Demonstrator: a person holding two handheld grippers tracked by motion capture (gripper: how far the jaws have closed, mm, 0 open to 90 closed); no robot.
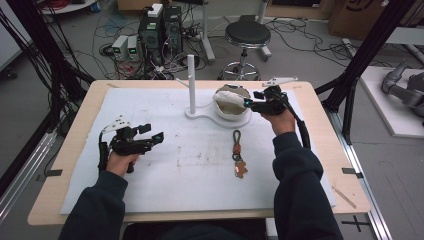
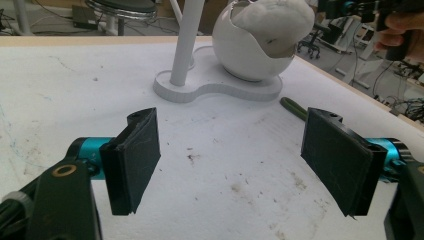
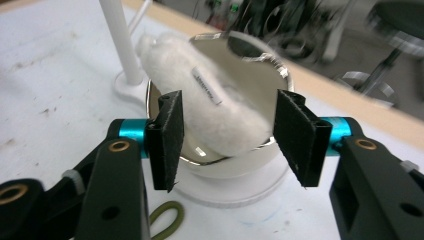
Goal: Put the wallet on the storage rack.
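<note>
Right tongs apart, beside white fluffy pad in bowl; left tongs apart.

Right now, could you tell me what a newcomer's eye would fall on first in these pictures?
Probably the fluffy white pouch stuffed into the round white bowl at the far middle of the table, with the right gripper open just beside it. Next comes the keychain lying mid-table, and the left gripper, open at the near left.
</note>
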